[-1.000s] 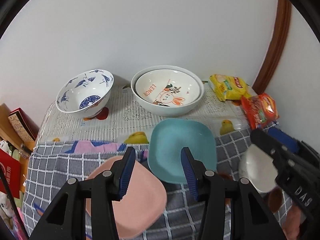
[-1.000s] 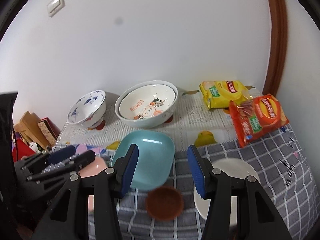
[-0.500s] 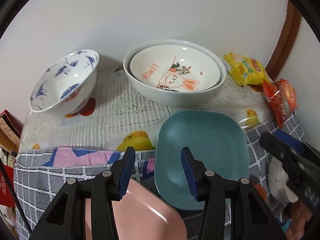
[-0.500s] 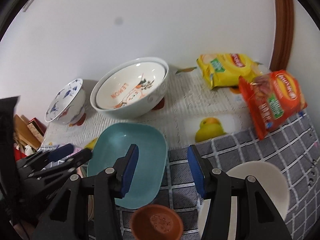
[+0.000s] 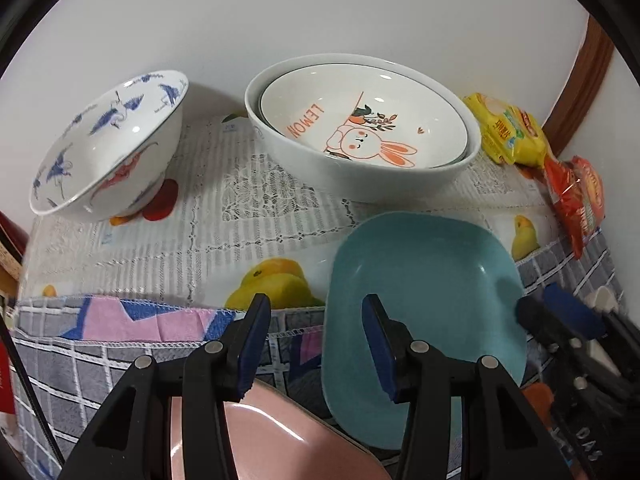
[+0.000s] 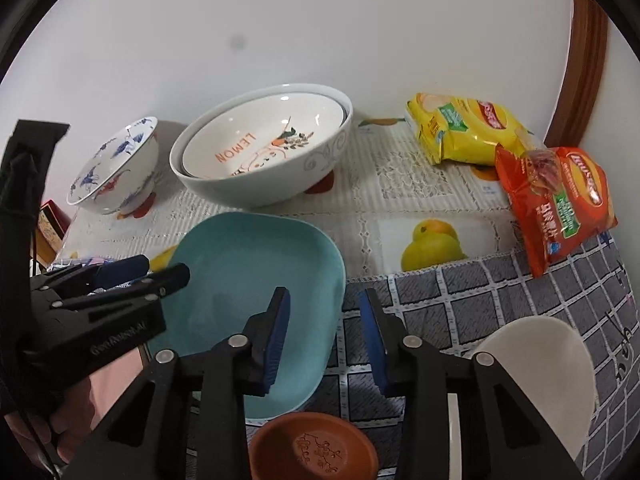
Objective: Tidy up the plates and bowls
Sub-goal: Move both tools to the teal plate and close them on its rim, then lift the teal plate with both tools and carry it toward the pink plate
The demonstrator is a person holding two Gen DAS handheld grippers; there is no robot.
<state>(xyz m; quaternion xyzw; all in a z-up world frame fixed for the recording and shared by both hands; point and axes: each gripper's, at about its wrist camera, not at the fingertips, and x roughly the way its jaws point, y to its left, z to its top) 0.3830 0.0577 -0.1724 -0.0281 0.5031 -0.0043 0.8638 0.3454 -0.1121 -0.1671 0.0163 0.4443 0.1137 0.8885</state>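
Observation:
A teal square plate (image 5: 432,300) (image 6: 248,280) lies in the middle of the table. My left gripper (image 5: 316,340) is open over its left edge, above a pink plate (image 5: 256,440). My right gripper (image 6: 324,332) is open over the teal plate's right edge. A rabbit "LEMON" bowl (image 5: 360,124) (image 6: 260,144) sits nested in a larger grey bowl (image 5: 348,176) at the back. A blue-and-white bowl (image 5: 108,144) (image 6: 116,168) stands to its left. A small brown dish (image 6: 316,448) and a white plate (image 6: 540,376) lie near the right gripper.
A yellow snack bag (image 6: 464,128) and a red snack bag (image 6: 556,200) lie at the back right near a wooden door frame (image 6: 580,52). A grey checked cloth (image 6: 460,308) covers the front over a lace fruit-print tablecloth (image 5: 224,216). A wall stands close behind.
Both grippers have moved forward and down toward the teal plate, which now looms larger. Both stay open and empty.

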